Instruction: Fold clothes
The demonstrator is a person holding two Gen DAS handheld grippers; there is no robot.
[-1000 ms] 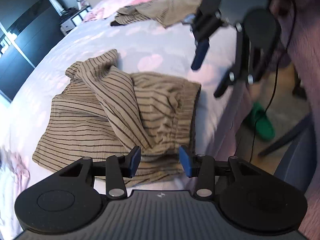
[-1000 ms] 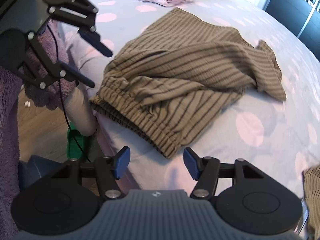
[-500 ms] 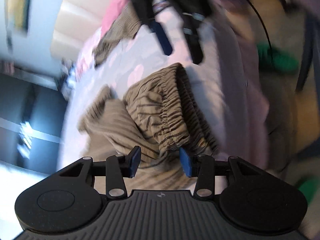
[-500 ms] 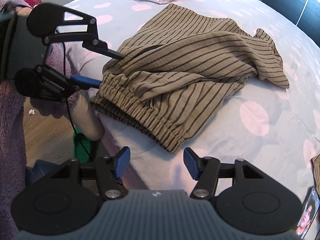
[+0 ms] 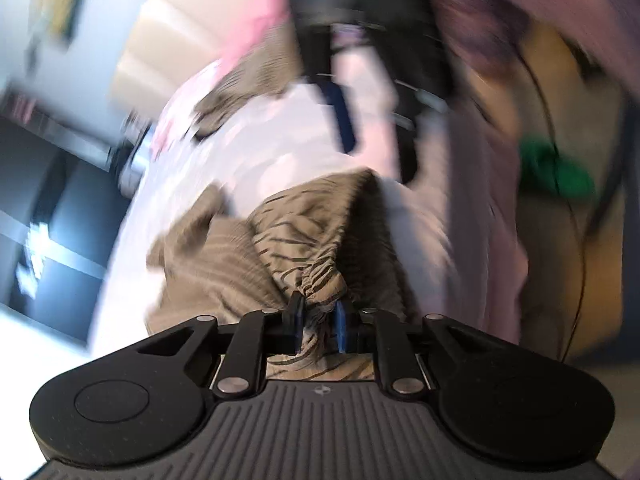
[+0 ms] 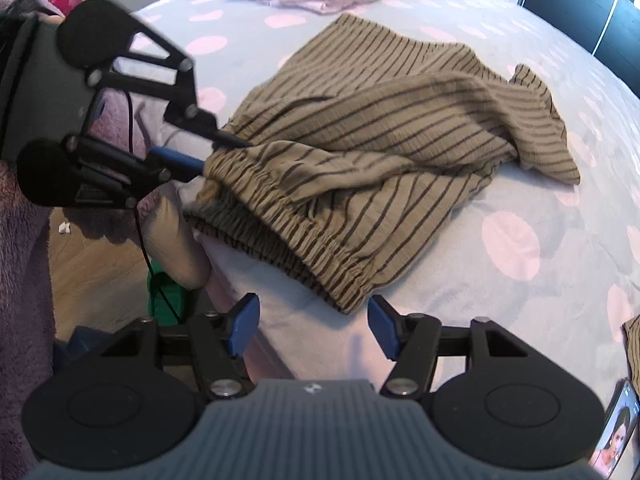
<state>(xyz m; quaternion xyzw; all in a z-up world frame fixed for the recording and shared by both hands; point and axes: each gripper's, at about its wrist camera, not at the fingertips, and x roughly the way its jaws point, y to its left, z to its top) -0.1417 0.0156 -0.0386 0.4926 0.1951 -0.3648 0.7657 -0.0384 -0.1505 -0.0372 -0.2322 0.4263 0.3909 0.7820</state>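
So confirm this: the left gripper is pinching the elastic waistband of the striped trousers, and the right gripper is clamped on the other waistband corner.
One part is wrong. The right gripper holds nothing: in the right wrist view its jaws stand open just short of that corner. The left gripper is indeed closing on the striped trousers' waistband.

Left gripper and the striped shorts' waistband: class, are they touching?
Touching. The left wrist view shows the left gripper closing, with the striped shorts' waistband bunched between its pads.
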